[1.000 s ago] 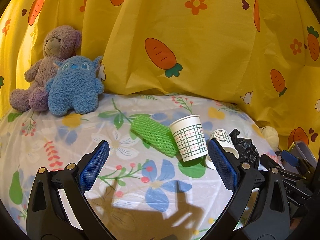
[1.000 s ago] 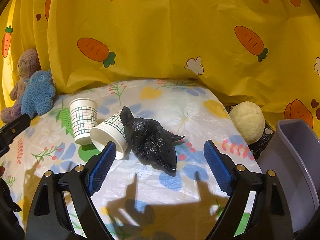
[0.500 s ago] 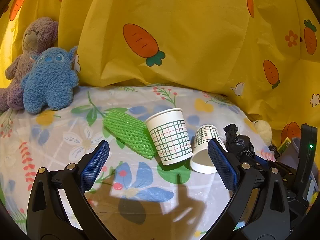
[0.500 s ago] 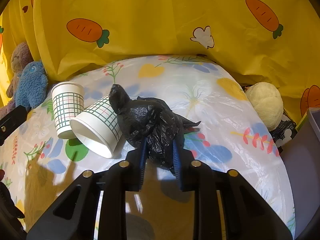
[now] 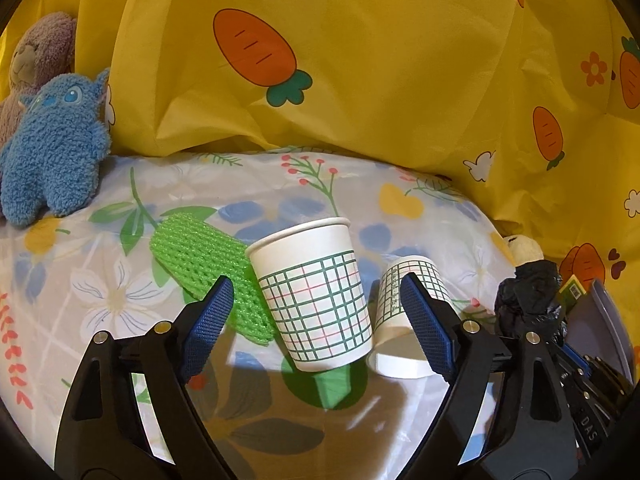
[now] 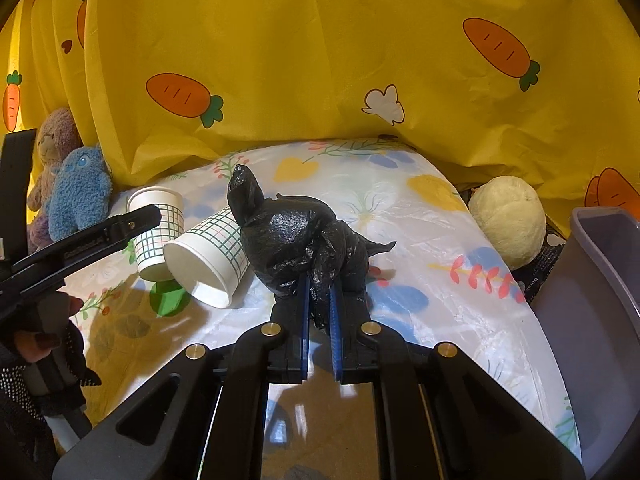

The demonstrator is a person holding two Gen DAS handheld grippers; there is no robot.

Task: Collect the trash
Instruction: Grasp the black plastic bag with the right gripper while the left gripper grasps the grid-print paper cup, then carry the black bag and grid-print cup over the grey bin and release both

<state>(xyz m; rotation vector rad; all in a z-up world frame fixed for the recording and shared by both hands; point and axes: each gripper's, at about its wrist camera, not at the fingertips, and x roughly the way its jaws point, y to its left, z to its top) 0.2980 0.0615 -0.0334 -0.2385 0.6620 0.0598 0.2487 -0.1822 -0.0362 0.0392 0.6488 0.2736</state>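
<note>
My right gripper (image 6: 320, 300) is shut on a crumpled black plastic bag (image 6: 296, 240) and holds it just above the floral tablecloth. My left gripper (image 5: 316, 320) is open, its jaws on either side of an upright checked paper cup (image 5: 316, 292). A second checked cup (image 5: 404, 320) lies on its side just right of it, partly behind my right finger. A green foam net (image 5: 204, 268) lies left of the upright cup. Both cups show in the right wrist view, the upright one (image 6: 160, 232) and the tipped one (image 6: 208, 260), left of the bag.
A grey bin (image 6: 596, 320) stands off the table's right edge. A cream plush ball (image 6: 508, 224) sits beside it. A blue plush toy (image 5: 52, 152) and a purple bear (image 5: 36, 52) lean against the yellow carrot curtain (image 5: 360, 60) at the far left.
My right gripper has lifted the black bag slightly off the cloth. My left gripper has moved forward so the upright cup now sits between its open jaws.
</note>
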